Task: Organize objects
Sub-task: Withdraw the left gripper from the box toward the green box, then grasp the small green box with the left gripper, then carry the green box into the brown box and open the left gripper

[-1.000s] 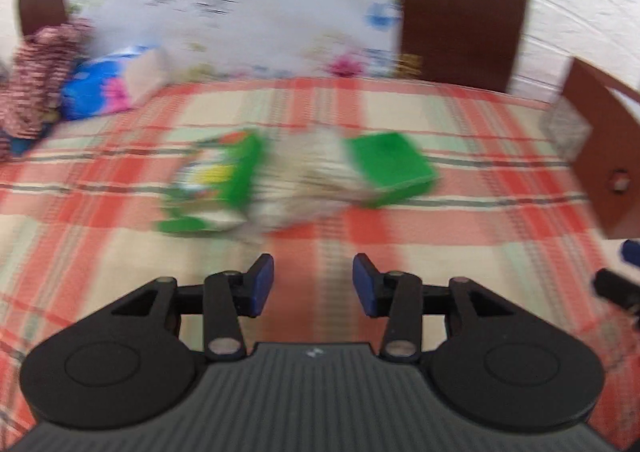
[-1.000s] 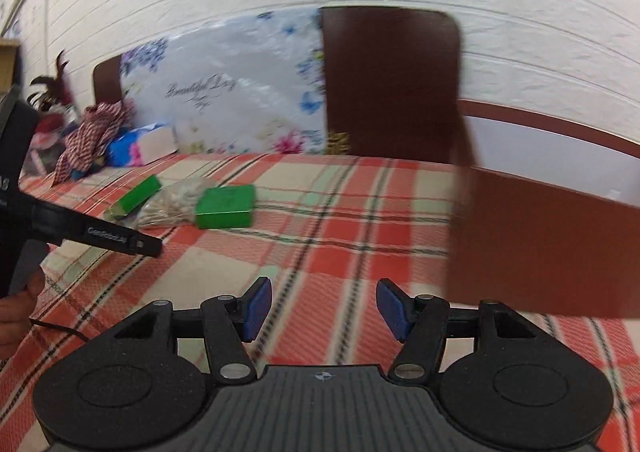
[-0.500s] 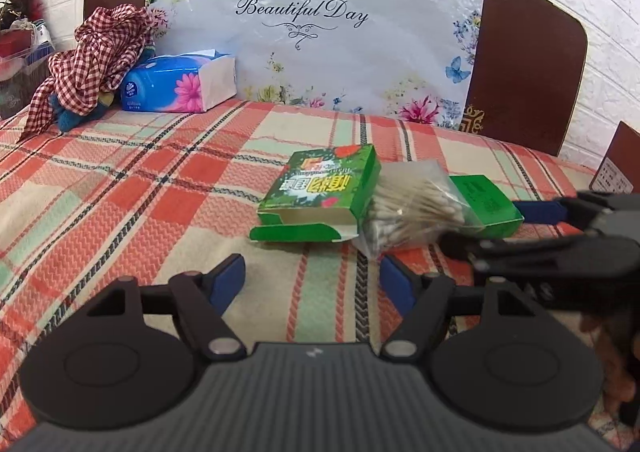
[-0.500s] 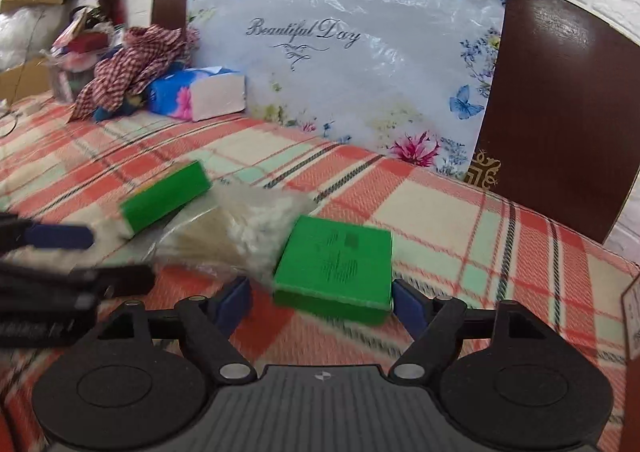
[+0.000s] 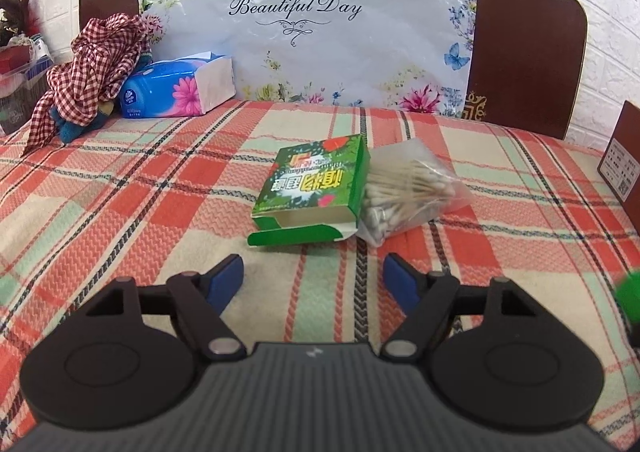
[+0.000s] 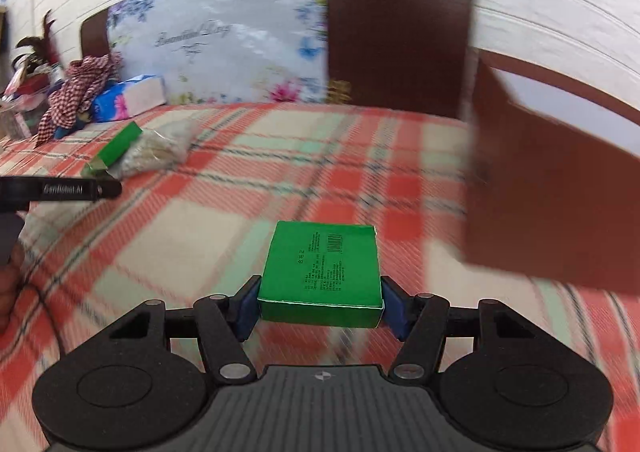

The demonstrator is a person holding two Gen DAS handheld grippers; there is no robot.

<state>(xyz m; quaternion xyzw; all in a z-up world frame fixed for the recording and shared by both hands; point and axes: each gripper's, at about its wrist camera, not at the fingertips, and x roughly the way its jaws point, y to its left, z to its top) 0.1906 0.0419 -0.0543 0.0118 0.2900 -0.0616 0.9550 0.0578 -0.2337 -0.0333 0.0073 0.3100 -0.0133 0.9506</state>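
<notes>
Lifted off the bed [image 6: 168, 236] since the earlier frame, the green box [image 6: 320, 272] is clamped flat in the right gripper [image 6: 318, 302] for carrying toward the brown box [image 6: 552, 204], while the left gripper [image 5: 316, 280] is held wide open and empty before the open carton [image 5: 316, 184].

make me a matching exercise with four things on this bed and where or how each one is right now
Things:
1. plain green box
2. printed green carton
3. bag of cotton swabs
4. blue tissue pack

States:
A. lying against the carton's right side
B. near the headboard, beside the checked cloth
C. clamped in the right gripper
D. end flap open, facing the open left gripper

Pairs: 1-C, 2-D, 3-A, 4-B
</notes>
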